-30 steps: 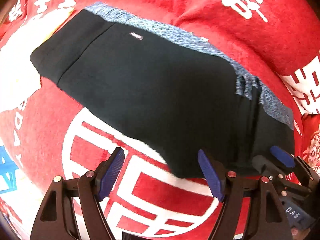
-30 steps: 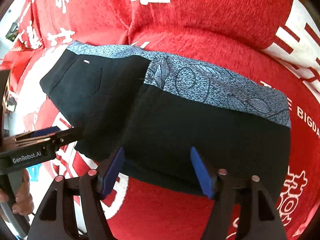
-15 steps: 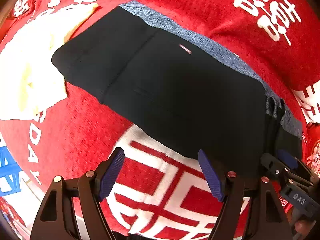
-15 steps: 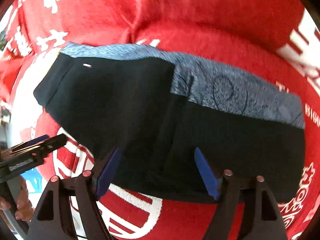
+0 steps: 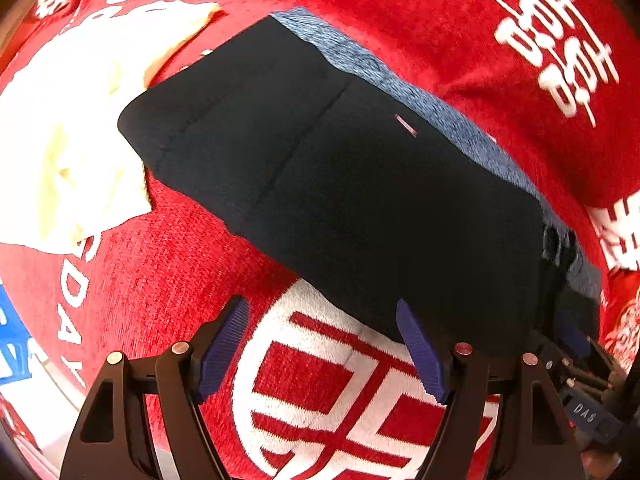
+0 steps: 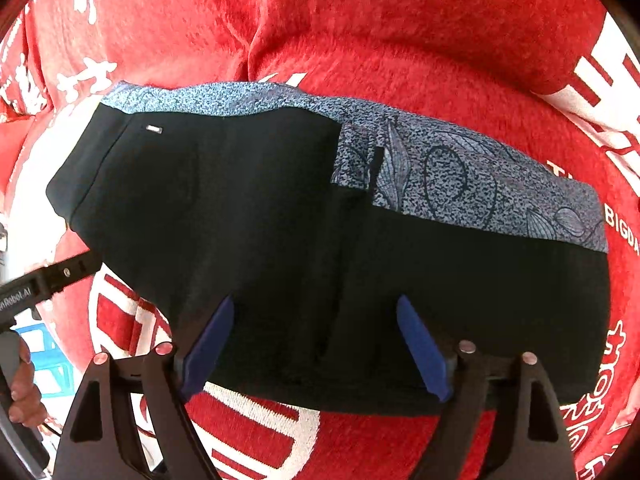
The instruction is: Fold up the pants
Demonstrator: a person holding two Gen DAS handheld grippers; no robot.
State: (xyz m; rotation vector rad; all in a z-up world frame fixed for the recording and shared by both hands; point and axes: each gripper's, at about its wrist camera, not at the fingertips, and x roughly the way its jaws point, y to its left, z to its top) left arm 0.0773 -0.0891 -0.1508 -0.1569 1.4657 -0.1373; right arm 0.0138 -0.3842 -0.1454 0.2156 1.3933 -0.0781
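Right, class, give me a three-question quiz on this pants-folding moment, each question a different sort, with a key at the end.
1. True or false: the left hand-held gripper is shut on the pants.
2. Multiple choice: the patterned blue-grey band on the pants runs along which edge, seen from the right hand-held gripper?
A. the near edge
B. the far edge
C. no edge, it is absent
3. Fill in: the pants lie on a ____ blanket with white characters.

Key: 1 false, both grippers stand open with nothing between their pads; 2 B; 3 red.
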